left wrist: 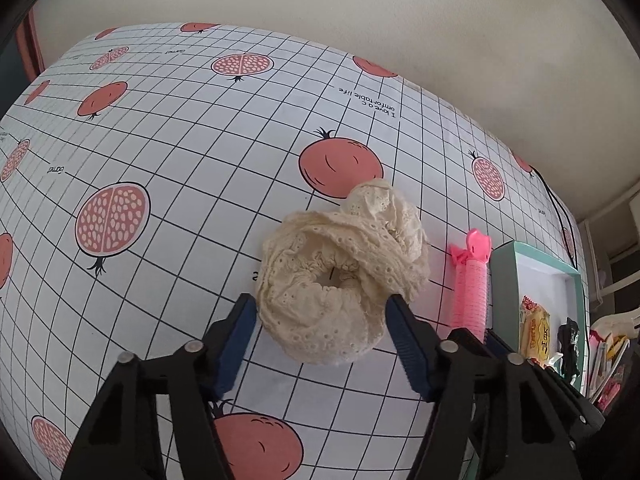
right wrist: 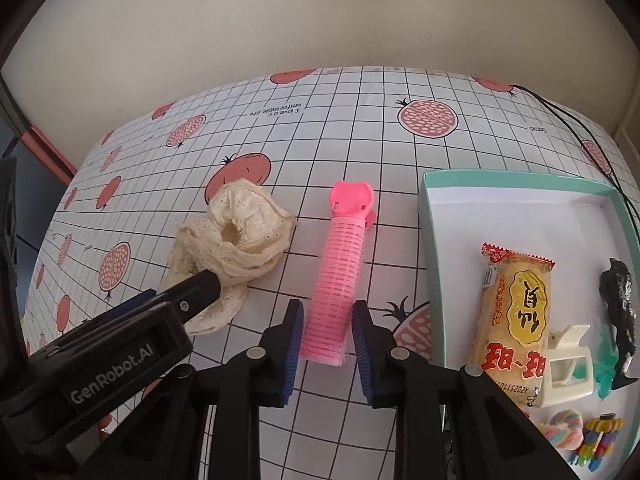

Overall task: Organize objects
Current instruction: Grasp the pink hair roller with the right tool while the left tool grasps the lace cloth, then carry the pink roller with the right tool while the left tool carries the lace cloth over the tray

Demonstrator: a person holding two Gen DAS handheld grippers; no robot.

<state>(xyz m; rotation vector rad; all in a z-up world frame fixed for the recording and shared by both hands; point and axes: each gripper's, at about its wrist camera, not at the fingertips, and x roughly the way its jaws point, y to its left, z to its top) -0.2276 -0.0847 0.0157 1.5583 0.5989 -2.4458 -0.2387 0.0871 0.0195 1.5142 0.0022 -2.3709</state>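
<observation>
- Left gripper [left wrist: 320,316] straddles the scrunchie [left wrist: 340,272], fingers wide.
- Right gripper [right wrist: 325,320] brackets the roller [right wrist: 340,276], fingers narrow, not clamped.
- Checked tablecloth [left wrist: 180,160]; cream wall [right wrist: 280,20] behind.

Cream eyelet scrunchie [left wrist: 340,276] and pink roller clip [right wrist: 340,276] lying on white, black-gridded, pomegranate-printed tablecloth [left wrist: 180,152]; teal-rimmed tray [right wrist: 430,240].

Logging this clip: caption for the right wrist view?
Open right gripper straddles pink hair-roller clip on the tablecloth beside teal tray.
</observation>
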